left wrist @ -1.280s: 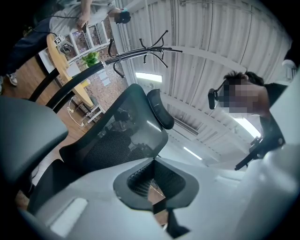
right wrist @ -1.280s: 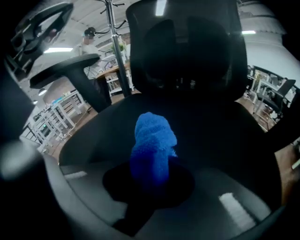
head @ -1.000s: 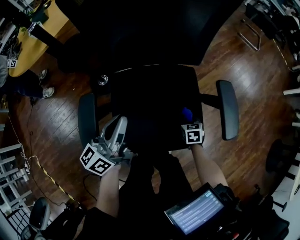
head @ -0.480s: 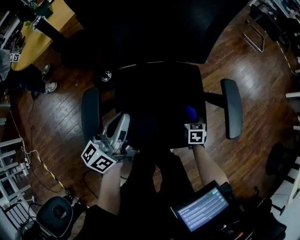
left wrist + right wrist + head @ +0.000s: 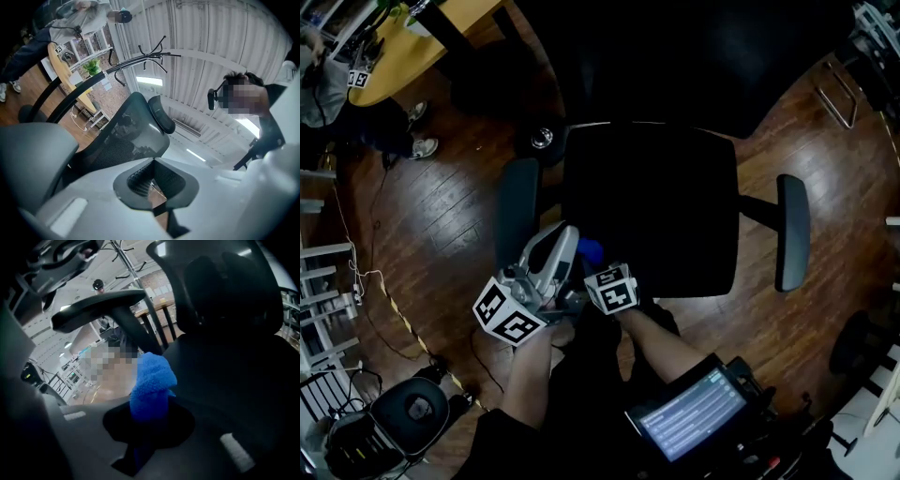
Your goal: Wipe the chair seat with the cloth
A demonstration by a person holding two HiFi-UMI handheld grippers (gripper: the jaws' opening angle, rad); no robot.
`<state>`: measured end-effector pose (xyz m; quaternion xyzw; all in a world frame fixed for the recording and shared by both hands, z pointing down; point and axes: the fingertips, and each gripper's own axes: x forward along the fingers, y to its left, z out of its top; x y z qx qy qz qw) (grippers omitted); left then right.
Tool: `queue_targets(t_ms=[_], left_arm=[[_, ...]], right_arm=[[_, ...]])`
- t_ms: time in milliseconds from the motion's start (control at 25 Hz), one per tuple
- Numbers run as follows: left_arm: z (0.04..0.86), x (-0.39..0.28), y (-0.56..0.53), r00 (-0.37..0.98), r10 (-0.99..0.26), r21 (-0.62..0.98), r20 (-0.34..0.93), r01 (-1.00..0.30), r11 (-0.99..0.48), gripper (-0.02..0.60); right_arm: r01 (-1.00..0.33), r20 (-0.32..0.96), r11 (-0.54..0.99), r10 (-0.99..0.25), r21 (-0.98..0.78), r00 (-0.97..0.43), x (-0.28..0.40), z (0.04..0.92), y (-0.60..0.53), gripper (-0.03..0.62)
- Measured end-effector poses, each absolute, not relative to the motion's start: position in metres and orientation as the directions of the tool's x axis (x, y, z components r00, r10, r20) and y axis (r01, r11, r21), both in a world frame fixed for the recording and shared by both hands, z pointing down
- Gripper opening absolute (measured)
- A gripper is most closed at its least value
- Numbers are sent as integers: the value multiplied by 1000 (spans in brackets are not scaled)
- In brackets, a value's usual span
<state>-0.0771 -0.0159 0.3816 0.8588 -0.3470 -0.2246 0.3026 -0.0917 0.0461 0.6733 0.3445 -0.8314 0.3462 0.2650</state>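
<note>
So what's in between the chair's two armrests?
The black seat fills the gap between one armrest and the other armrest. The head view shows it, with the blue cloth at the seat's front corner.

Blue fluffy cloth, bunched, on black chair seat, near-left corner.

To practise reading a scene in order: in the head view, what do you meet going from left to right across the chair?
The left-hand armrest → blue cloth at the seat's left edge → bare chair seat → right-hand armrest.
</note>
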Motion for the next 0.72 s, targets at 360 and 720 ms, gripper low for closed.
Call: queue_targets(t_ms=[360, 720], left_arm=[[390, -86, -14, 657, -737, 685, -160, -463, -562, -8], [397, -57, -30, 712, -683, 693, -165, -408, -594, -8]], right_arm=[[-720, 667, 579, -367, -382, -649, -117, 682, 67, 44], [-861, 756, 419, -453, -289, -474, 20, 709, 58, 44]])
